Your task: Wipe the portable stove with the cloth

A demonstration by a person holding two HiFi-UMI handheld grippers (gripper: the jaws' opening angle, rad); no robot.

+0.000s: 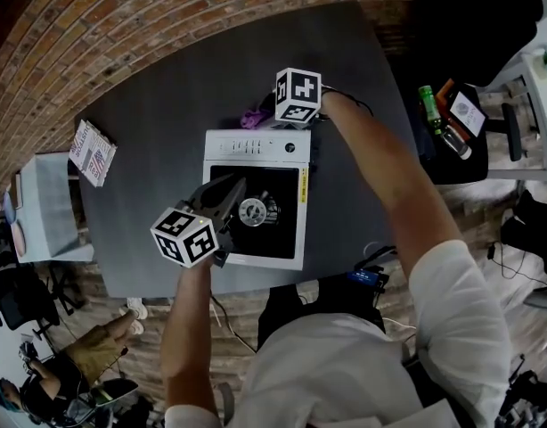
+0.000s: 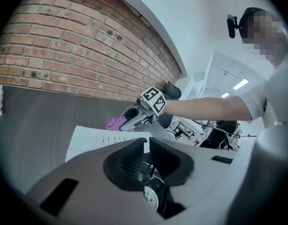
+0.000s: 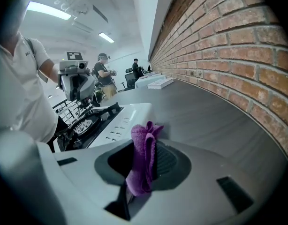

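Right hand-held gripper [image 3: 144, 146] grasps cloth [image 3: 141, 165] at far edge of stove [image 1: 256, 145]; left hand-held gripper [image 2: 147, 142] clenched empty over burner [image 1: 253, 209].

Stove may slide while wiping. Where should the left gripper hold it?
Likely the portable stove's white left rim, left gripper coming from the left: the body lies flat and low, and that rim is bare, away from the burner and the cloth in the right gripper.
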